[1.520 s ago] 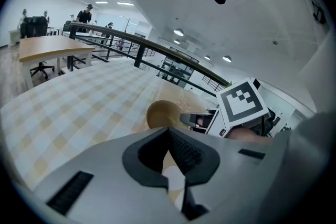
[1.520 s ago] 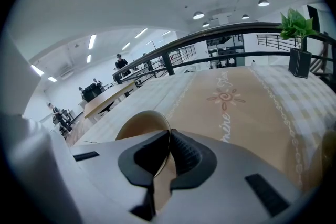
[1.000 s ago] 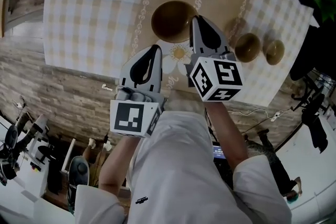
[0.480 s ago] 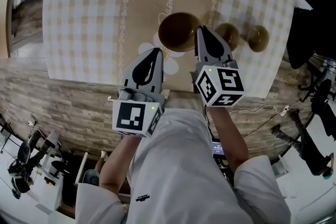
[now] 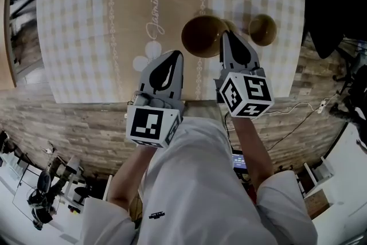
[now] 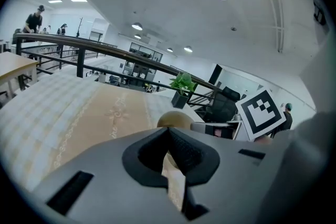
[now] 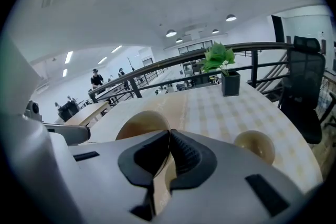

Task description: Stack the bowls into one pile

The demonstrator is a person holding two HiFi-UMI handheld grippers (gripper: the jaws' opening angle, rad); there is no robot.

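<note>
**Left gripper (image 5: 172,61) and right gripper (image 5: 228,37) closed on nothing, stacking not begun**

Each gripper's own view shows its jaws pressed together with nothing between them. In the head view both are held low in the middle of the frame, over the near edge of the round table with the beige checked cloth (image 5: 86,20).

The large brown wooden bowl (image 5: 200,36) sits upright on the cloth's tan embroidered band, upper centre of the frame, just beyond the right gripper's tip and just to its left. The small tan wooden bowl (image 5: 262,30) stands upright to the right of it, near the table's right edge. The two are apart, and neither sits inside the other. Whether another bowl lies between them I cannot tell, since the right gripper covers that spot.

As I judge it, no part of the pile is made. All the lifting and nesting is left, likely the small bowl into the large one.
</note>
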